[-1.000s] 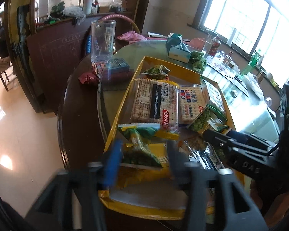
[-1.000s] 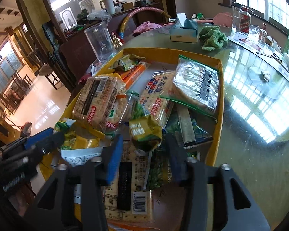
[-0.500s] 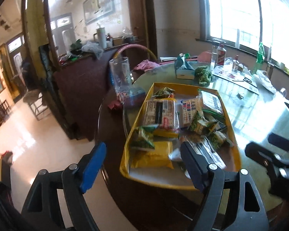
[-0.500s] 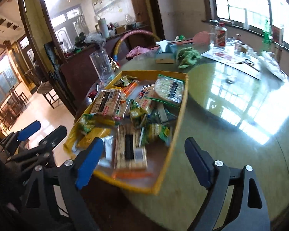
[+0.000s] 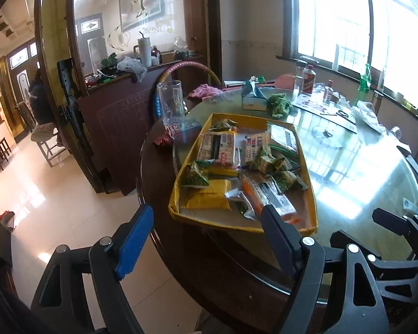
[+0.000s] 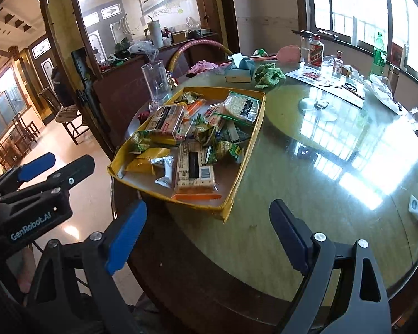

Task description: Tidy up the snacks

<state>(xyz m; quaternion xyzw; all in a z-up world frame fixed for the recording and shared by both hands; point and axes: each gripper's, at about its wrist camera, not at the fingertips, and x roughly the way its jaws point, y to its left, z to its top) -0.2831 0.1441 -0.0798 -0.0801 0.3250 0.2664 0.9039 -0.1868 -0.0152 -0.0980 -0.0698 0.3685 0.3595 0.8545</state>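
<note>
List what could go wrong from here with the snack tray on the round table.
1. The shallow yellow cardboard tray lies with its near end close to the edge of the round glass-topped table; a nudge could push it off.
2. The snack packets lie loosely heaped and overlapping, so pulling one may drag others over the low rim.
3. The tall clear glass mug beside the tray might be knocked over.

My left wrist view looks down from off the table edge, yellow tray mid-frame, my right wrist view sits alongside, same tray centre-left, both share the round table.
</note>
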